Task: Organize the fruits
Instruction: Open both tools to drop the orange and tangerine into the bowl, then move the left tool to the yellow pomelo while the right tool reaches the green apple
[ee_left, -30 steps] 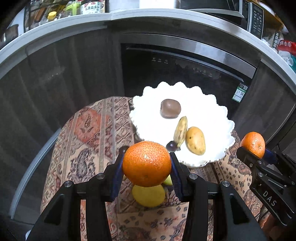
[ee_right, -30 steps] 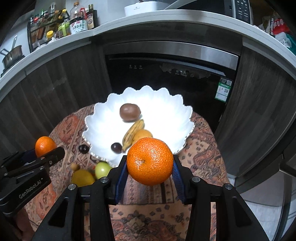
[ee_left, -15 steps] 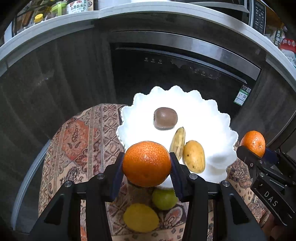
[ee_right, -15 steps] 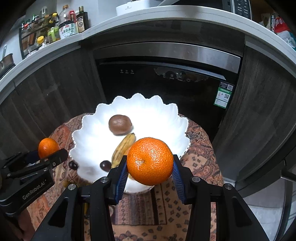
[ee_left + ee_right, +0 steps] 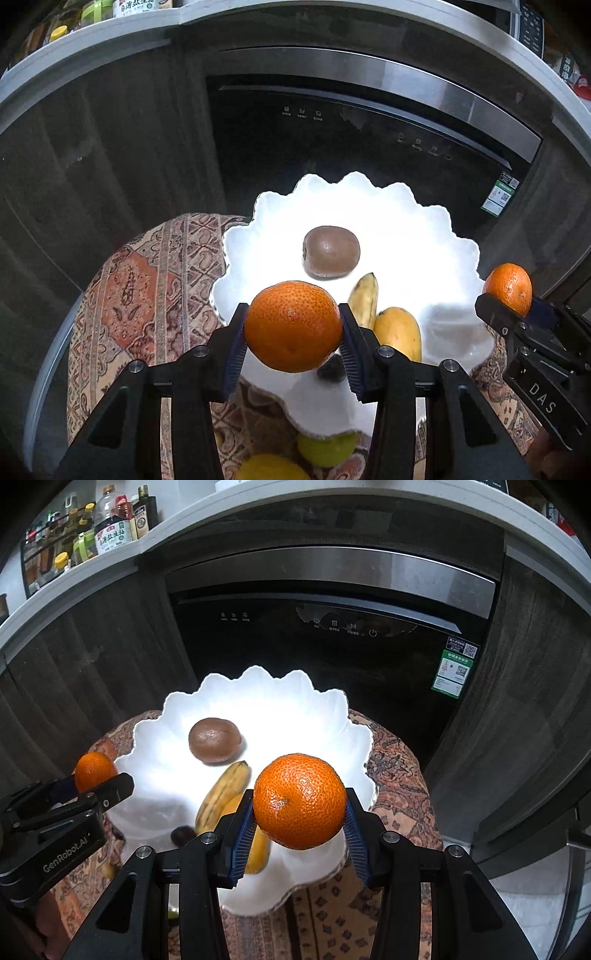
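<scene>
The left gripper (image 5: 293, 332) is closed on an orange (image 5: 293, 326), pressed between its two blue pads, and holds it in the air above the near-left rim of the white scalloped bowl (image 5: 417, 236). The right gripper (image 5: 299, 812) also clamps a second orange (image 5: 300, 801) between its pads, above the near-right part of the same bowl.

The bowl stands on a small round table covered by a patterned cloth (image 5: 140, 291) in red, brown and beige. It takes most of the far half of the table and its rim reaches over the far edge. Inside the bowl lie a brown kiwi (image 5: 331, 251) near the middle, a small banana (image 5: 365, 299) and a yellow mango (image 5: 399, 332) just beside each other toward the near side, and a dark small fruit (image 5: 181, 835) near the near rim; I cannot tell which fruit it is. On the cloth, at the near edge of the table and partly under the bowl's rim, sit a green fruit (image 5: 327, 448) and a yellow one (image 5: 271, 468).

Behind the table is a black built-in appliance (image 5: 332, 653) with a steel band on top, between dark wooden cabinet doors. Above runs a grey countertop (image 5: 177, 528), and bottles of sauce (image 5: 110, 528) stand at its far left corner.
</scene>
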